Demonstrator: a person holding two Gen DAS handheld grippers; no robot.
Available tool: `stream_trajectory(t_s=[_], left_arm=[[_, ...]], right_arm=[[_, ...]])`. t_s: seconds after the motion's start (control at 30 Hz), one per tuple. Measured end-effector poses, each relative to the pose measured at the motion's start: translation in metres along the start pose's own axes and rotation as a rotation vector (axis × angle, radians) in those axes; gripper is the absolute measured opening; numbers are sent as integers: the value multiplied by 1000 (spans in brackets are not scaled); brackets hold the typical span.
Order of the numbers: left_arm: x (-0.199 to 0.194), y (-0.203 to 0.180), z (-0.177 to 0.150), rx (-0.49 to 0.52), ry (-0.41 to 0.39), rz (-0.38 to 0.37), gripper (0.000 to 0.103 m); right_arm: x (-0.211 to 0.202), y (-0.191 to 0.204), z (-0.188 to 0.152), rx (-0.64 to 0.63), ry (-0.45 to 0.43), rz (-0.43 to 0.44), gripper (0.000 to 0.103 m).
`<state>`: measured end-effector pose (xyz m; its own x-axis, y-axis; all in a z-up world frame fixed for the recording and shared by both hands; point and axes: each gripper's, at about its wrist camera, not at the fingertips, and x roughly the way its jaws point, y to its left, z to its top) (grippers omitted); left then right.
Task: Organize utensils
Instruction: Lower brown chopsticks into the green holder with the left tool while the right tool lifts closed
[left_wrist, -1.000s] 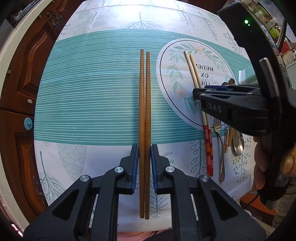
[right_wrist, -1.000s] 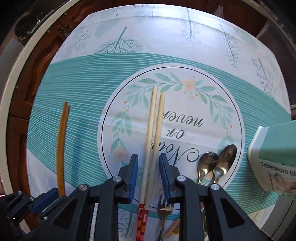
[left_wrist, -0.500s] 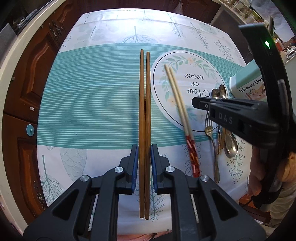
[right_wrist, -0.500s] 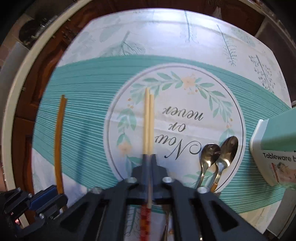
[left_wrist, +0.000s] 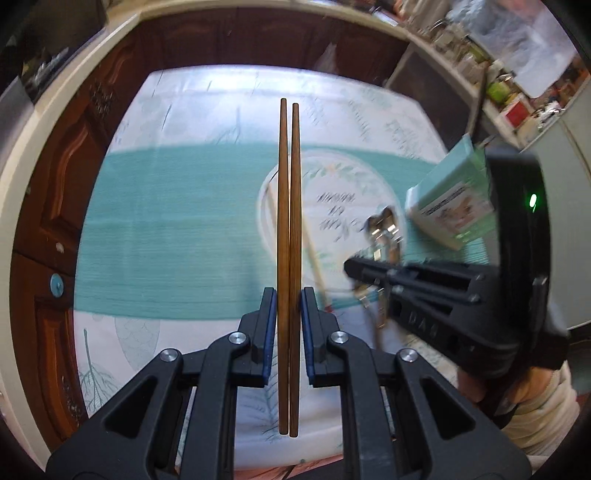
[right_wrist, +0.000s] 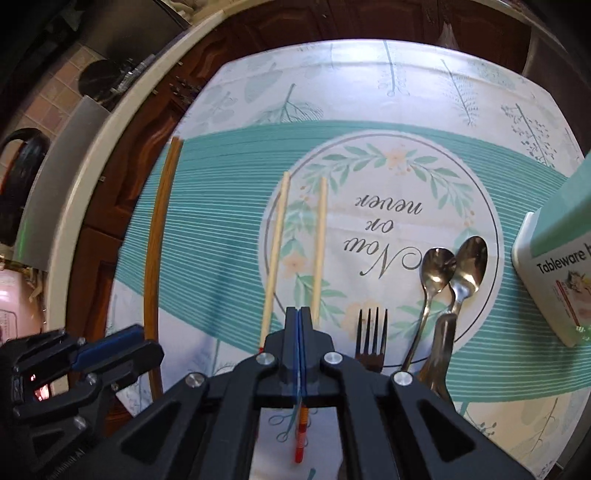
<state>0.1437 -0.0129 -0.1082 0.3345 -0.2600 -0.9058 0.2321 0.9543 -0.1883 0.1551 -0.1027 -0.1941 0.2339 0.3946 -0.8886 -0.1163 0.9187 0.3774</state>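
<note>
My left gripper (left_wrist: 288, 295) is shut on a pair of dark brown chopsticks (left_wrist: 289, 203) and holds them off the tablecloth. They also show in the right wrist view as brown chopsticks (right_wrist: 155, 258) beside the left gripper (right_wrist: 110, 343). My right gripper (right_wrist: 299, 317) is shut, pads pressed flat together. Two light chopsticks with red ends lie splayed on the round print. The left one (right_wrist: 275, 254) is clear of the gripper. The right one (right_wrist: 319, 243) runs under the right finger, and its red end (right_wrist: 300, 439) shows behind the pads. I see nothing between the pad tips.
A fork (right_wrist: 373, 328) and two spoons (right_wrist: 437, 269) lie on the tablecloth (right_wrist: 207, 221) right of the light chopsticks. A tableware box (right_wrist: 554, 273) stands at the far right. Dark wooden cabinets surround the table's far and left edges.
The left gripper has risen with the brown chopsticks. The right gripper's jaws have closed from open to fully together, and the light chopsticks, side by side before, now lie spread apart.
</note>
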Motion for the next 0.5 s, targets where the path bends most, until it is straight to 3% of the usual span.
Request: stream_trajectory(t_s=[0.17,0.33,0.5], left_arm=[[-51,-53,21,104,-175,-80,10],[-94,-118,42,223,-385,-170,10],[-99,-175,64,264,-566,-255,10]], right_arm=[[-45,-14,-18,10,-132,107,0],[-98,-47,-37,52,-310,132,0],[-140,-93,-56,139,-463,146,0]])
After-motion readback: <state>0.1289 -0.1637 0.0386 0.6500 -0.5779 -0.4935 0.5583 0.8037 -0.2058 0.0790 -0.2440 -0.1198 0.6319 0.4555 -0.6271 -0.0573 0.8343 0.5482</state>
